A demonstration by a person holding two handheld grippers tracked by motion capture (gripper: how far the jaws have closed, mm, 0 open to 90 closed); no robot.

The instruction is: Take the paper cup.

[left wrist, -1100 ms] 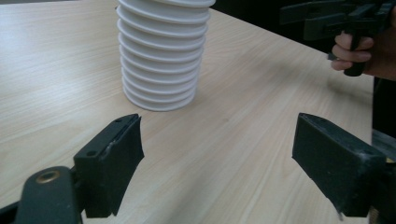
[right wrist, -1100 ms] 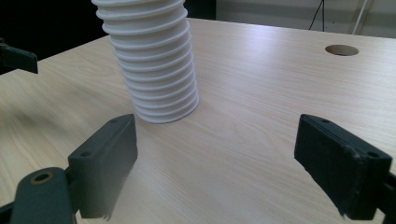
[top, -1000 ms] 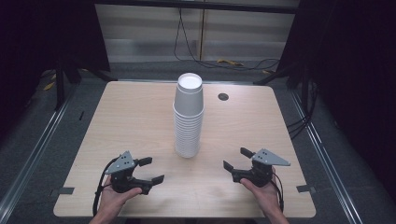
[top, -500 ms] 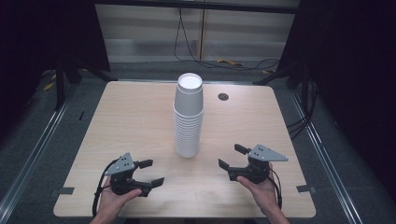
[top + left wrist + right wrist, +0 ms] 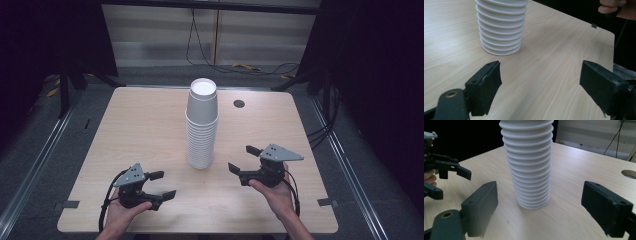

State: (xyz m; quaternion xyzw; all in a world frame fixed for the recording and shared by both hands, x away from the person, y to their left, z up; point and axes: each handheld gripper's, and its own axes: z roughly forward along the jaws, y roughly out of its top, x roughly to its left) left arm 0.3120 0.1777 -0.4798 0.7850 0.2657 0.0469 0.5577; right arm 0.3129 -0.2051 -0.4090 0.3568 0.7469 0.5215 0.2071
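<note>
**Left gripper** (image 5: 167, 184): held in the person's left hand (image 5: 120, 212), low over the near part of the table (image 5: 140, 125). Its jaws have just been closing a little, but they stand apart with only bare tabletop between them. In the left gripper view (image 5: 540, 75) the pads show a wide gap and touch nothing.

**Right gripper** (image 5: 239, 158): held in the person's right hand (image 5: 272, 192), clear of the tabletop. The jaws stand apart and are empty. In the right gripper view (image 5: 539, 202) the pads sit on either side of the picture with nothing between them.

**Stack of cups** (image 5: 202, 135): white paper cups nested mouth-down into one tall, upright column on the table.
- From the left gripper the stack (image 5: 501, 27) is ahead and off to the side of the left jaw – near, not touching.
- From the right gripper the stack (image 5: 529, 162) is straight ahead, roughly in line with the gap between the jaws – near, but beyond the fingertips and untouched.

**Other items**: the left gripper (image 5: 455, 185) appears at the far left of the right gripper view, beyond the stack's base. A round hole (image 5: 239, 103) in the tabletop lies past the stack, well apart from both grippers.
</note>
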